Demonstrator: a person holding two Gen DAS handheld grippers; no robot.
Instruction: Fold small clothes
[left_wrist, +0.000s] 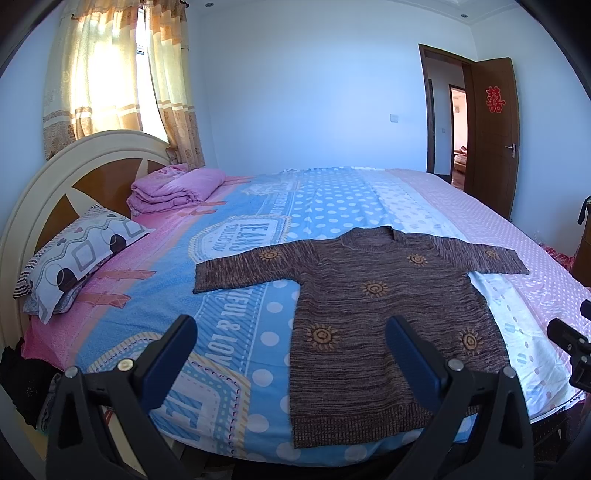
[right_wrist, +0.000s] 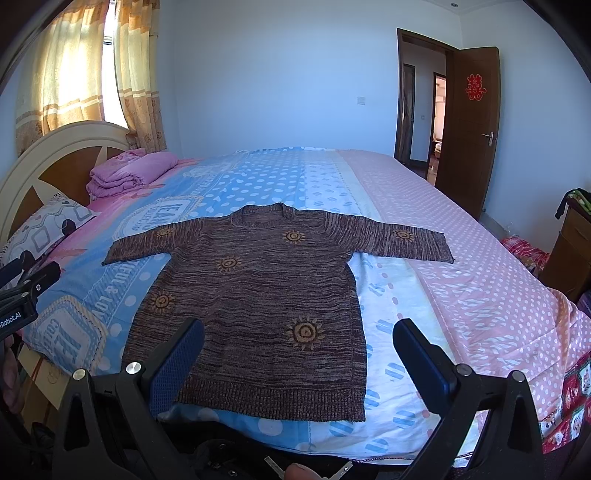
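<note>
Plainly unfolded: brown knitted sweater with yellow sun motifs (left_wrist: 373, 314) lay flat, sleeves out, near the front edge of the patchwork-covered bed (left_wrist: 332, 199). Nothing folded yet; every fold left. Left tongs (left_wrist: 291, 354) and right tongs (right_wrist: 299, 354) spread wide, gripping nothing, hovered short of the hem. Only right view showed the red patterned cloth (right_wrist: 576, 398) at the bed's corner.
</note>
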